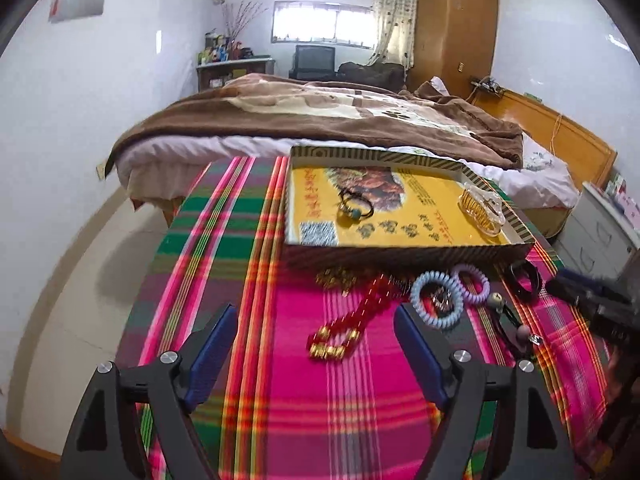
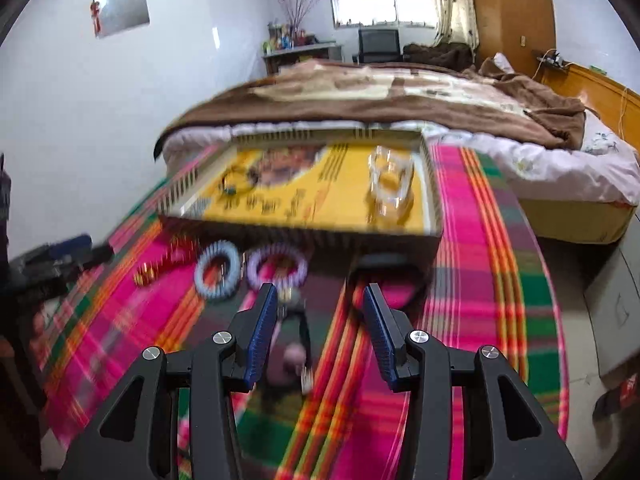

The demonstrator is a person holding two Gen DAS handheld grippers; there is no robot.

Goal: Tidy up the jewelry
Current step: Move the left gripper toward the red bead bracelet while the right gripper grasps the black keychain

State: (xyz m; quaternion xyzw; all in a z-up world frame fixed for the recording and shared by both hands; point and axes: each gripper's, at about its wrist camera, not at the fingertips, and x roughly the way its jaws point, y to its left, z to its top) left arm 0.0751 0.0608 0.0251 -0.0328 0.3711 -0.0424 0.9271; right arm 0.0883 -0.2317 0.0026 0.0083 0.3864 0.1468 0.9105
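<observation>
A shallow yellow-lined box [image 1: 404,251] [image 2: 434,216] sits on the striped cloth and holds a dark cord bracelet [image 1: 354,204] [image 2: 236,182] and a clear hair claw [image 1: 482,208] [image 2: 390,186]. In front of it lie a red bead bracelet [image 1: 352,320] [image 2: 166,262], a blue coil hair tie [image 1: 436,298] [image 2: 218,270], a purple coil hair tie [image 1: 472,282] [image 2: 278,266], a gold chain [image 1: 336,278], a black bangle [image 1: 524,280] and a beaded cord [image 1: 512,320] [image 2: 296,344]. My left gripper [image 1: 314,332] is open above the red bracelet. My right gripper [image 2: 320,312] is open above the beaded cord.
The pink, green and orange striped cloth [image 1: 248,248] [image 2: 480,240] covers the table. A bed with a brown blanket [image 1: 304,116] [image 2: 380,96] stands right behind it. A white cabinet [image 1: 600,228] is at the right. The right gripper shows in the left wrist view [image 1: 592,300].
</observation>
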